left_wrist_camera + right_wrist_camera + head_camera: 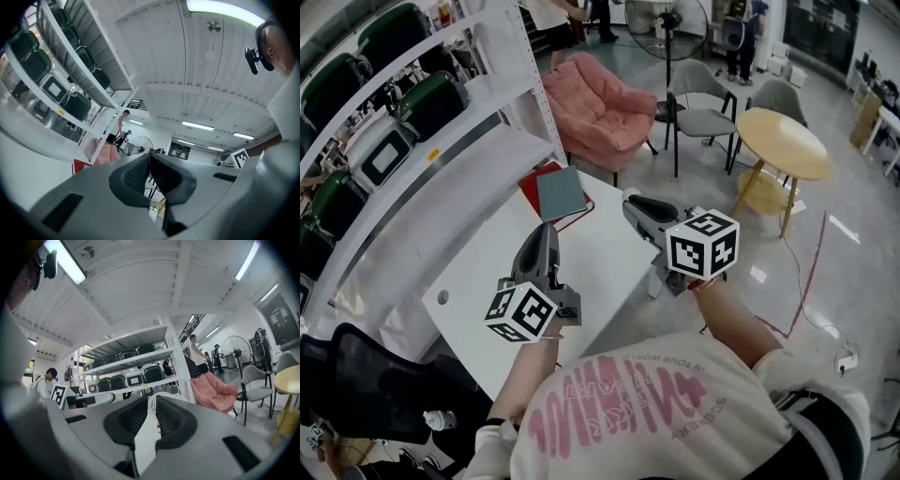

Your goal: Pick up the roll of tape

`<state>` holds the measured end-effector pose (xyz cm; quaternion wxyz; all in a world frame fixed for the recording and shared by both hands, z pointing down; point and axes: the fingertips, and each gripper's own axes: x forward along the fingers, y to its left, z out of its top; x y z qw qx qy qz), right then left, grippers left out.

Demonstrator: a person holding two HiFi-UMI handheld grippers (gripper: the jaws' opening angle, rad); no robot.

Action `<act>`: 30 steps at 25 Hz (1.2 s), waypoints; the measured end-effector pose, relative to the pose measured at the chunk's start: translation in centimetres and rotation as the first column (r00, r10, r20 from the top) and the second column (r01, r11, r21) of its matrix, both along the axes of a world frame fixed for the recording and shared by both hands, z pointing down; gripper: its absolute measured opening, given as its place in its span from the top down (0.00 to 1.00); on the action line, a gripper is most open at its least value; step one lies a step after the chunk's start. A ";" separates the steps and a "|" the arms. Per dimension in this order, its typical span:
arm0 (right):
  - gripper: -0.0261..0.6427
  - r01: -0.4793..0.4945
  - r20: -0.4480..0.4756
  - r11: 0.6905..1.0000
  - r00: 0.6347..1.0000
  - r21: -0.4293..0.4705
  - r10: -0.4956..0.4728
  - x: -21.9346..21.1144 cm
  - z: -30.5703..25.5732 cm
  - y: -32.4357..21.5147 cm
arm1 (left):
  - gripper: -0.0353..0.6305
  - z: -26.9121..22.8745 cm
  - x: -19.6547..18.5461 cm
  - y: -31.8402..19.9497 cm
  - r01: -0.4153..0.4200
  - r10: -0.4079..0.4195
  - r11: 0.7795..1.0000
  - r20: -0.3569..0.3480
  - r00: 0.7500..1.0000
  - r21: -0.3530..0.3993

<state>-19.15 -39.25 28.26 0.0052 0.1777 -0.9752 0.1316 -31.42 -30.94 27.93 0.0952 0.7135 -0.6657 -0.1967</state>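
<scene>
A person holds two tongs over a white counter. The right tongs are closed on the roll of tape, a white ring pinched between them and held up off the counter. The left tongs are closed with nothing between them. A grey book lies on a red one at the counter's far end, beside a shelf rack.
</scene>
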 end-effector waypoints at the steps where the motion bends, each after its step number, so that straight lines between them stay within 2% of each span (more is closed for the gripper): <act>1: 0.86 -0.005 0.012 1.000 1.000 0.003 0.005 0.2 -0.3 1.0 | 0.91 -0.3 0.2 0.9 -0.006 0.006 1.000 0.005 1.000 0.006; 8: 0.86 -0.040 0.065 0.999 0.997 0.004 0.040 1.1 -1.3 6.3 | 0.91 -0.5 1.3 5.4 -0.044 0.044 0.999 0.040 0.998 0.011; 17: 0.86 -0.062 0.043 0.998 0.997 -0.014 0.062 1.4 0.0 10.7 | 0.91 0.2 2.0 9.3 -0.080 0.080 0.997 0.049 0.996 -0.004; 30: 0.86 -0.090 -0.003 0.996 0.996 0.013 0.090 1.9 1.0 15.4 | 0.91 0.8 2.8 13.6 -0.113 0.112 0.994 0.048 0.993 0.002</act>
